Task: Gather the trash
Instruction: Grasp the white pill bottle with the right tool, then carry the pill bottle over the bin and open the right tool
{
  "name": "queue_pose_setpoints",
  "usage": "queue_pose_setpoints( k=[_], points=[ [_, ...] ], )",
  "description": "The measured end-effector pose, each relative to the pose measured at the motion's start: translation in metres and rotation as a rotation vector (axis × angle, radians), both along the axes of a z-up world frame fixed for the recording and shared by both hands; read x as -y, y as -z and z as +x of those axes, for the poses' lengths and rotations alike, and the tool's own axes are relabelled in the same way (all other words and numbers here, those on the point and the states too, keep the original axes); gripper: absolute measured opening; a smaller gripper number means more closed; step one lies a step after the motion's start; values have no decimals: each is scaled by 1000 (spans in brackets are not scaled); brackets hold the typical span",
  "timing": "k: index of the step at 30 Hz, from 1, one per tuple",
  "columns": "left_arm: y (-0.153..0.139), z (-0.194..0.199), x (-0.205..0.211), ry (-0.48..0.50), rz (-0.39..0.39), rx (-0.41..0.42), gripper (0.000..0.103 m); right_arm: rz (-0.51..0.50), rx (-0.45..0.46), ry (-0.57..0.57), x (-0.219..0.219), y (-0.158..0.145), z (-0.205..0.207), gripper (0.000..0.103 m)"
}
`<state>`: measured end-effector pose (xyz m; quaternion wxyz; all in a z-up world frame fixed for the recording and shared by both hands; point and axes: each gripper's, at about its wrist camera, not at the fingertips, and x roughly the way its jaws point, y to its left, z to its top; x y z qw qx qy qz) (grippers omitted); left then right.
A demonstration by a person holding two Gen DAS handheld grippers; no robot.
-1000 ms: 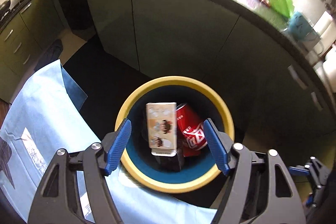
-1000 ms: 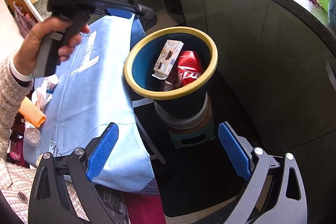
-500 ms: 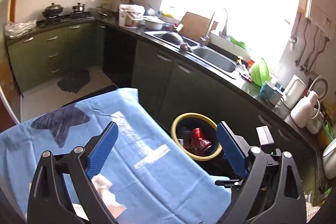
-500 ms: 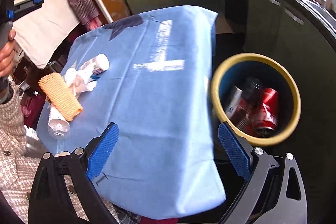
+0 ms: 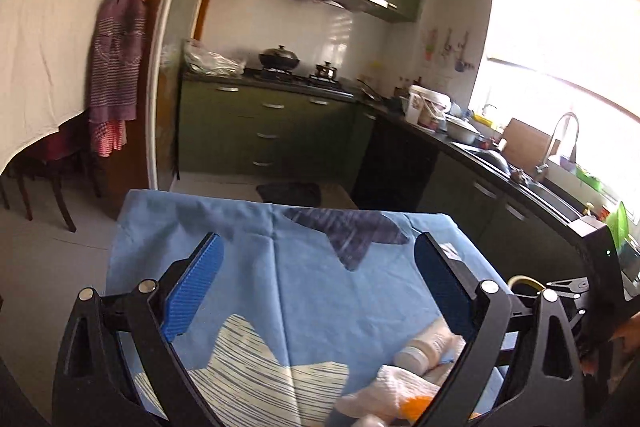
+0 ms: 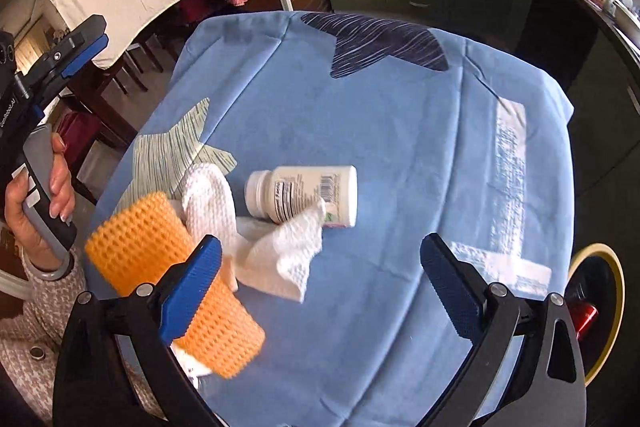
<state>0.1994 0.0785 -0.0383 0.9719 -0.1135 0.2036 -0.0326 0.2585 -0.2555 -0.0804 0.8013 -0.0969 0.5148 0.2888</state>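
Observation:
My left gripper (image 5: 318, 287) is open and holds nothing; it points level over the blue-clothed table (image 5: 304, 291). At the lower right of the left wrist view lie a white bottle (image 5: 426, 347) and crumpled tissue (image 5: 384, 387). My right gripper (image 6: 320, 279) is open and empty too, hanging above the trash. Under it are the white pill bottle (image 6: 308, 195) on its side, a white tissue (image 6: 280, 255), a white foam net (image 6: 208, 203) and an orange foam net sleeve (image 6: 160, 259). The yellow-rimmed bin (image 6: 616, 291) stands past the table's right edge with a red can (image 6: 582, 315) inside.
A hand (image 6: 40, 195) holds the left gripper's handle left of the table. Green kitchen cabinets (image 5: 260, 135), a stove and a sink counter (image 5: 500, 163) line the far and right sides. A dark chair (image 5: 48, 167) and a cloth-covered table stand at the left.
Both views have swung away from the bin to the table. The left jaws stand wider than a second ago, with the carton gone from between them. The right gripper now hangs over the bottle and tissue.

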Motion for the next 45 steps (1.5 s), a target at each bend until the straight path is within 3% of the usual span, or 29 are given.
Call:
queue_pose_setpoints(
  k=[7, 18, 19, 20, 21, 29, 34, 38, 41, 45],
  points=[
    [30, 9, -22, -66, -121, -70, 91, -122, -32, 13, -41, 25, 26, 98],
    [34, 5, -25, -88, -123, -67, 91, -195, -81, 40, -61, 54, 35, 98],
    [35, 5, -24, -83, -117, -70, 91, -194, -81, 41, -62, 54, 35, 97],
    [35, 6, -22, -79, -113, -73, 91, -191, -81, 45, -62, 55, 37, 84],
    [35, 6, -21, -76, -110, -75, 91, -177, -87, 53, -60, 55, 38, 83],
    [38, 7, -14, -67, -82, -87, 91, -53, -41, 100, -31, 17, 39, 83],
    [39, 7, -14, -70, -82, -94, 91, -3, 7, 162, 15, -14, 32, 83],
    [39, 7, -13, -66, -79, -92, 91, 3, 34, 323, 99, -28, 32, 83],
    [40, 7, -10, -58, -70, -92, 92, -33, 43, 501, 177, -25, 37, 83],
    [42, 9, -6, -46, -65, -104, 92, -72, -8, 717, 273, 3, 45, 83]
  ],
)
